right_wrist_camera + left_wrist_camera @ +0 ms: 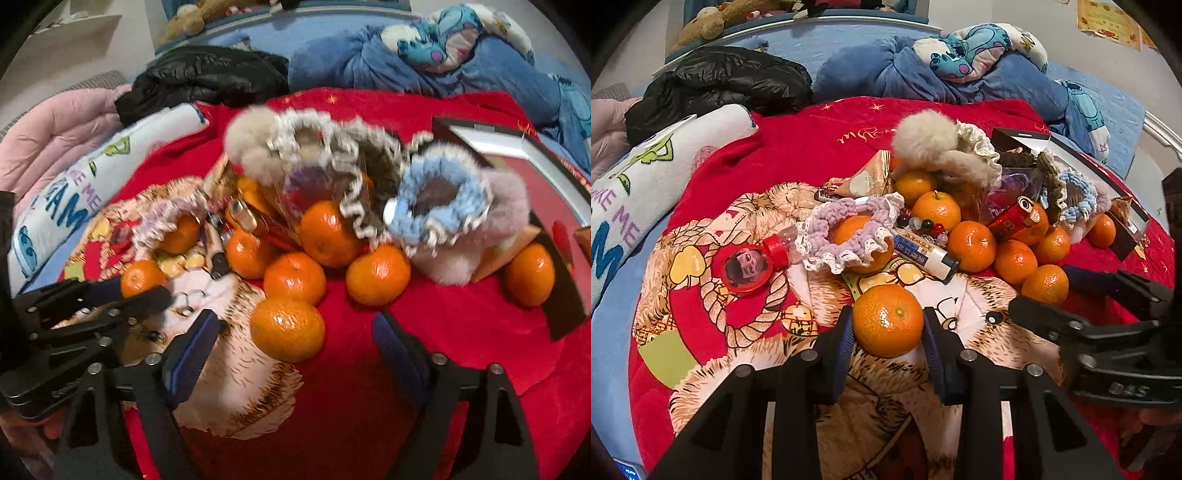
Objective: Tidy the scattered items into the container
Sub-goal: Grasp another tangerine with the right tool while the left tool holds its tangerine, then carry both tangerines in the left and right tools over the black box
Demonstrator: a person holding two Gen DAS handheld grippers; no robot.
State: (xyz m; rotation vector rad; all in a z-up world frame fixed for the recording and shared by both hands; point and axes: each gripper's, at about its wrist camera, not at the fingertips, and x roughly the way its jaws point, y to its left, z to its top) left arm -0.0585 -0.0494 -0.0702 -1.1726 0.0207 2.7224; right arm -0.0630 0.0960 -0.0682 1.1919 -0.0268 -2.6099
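The red quilted bedspread [827, 147], printed with a pale cartoon figure, carries the whole spread of clutter. At its far right edge lies the black open-topped box with a silvery inner rim [524, 147], the likely container; one orange already sits inside it.

Between box and grippers lies a heap: fluffy and crocheted hair scrunchies in beige, blue and lilac [439, 195], a loose cluster of orange mandarins [975, 243], a red cigarette pack, a lighter and a small clear bottle with a red cap [775, 251].

The left gripper [888, 334] has its blue pads set against both sides of a round orange mandarin [888, 319], clamped on it at the near edge of the heap. The box lies well to its right, beyond the pile.

The right gripper [291, 336] stands with jaws apart, nothing pressed. Another mandarin [288, 328] rests between the fingers, nearer the left one. Being round, it offers no preferred axis. The right hand is the nearer to the box.
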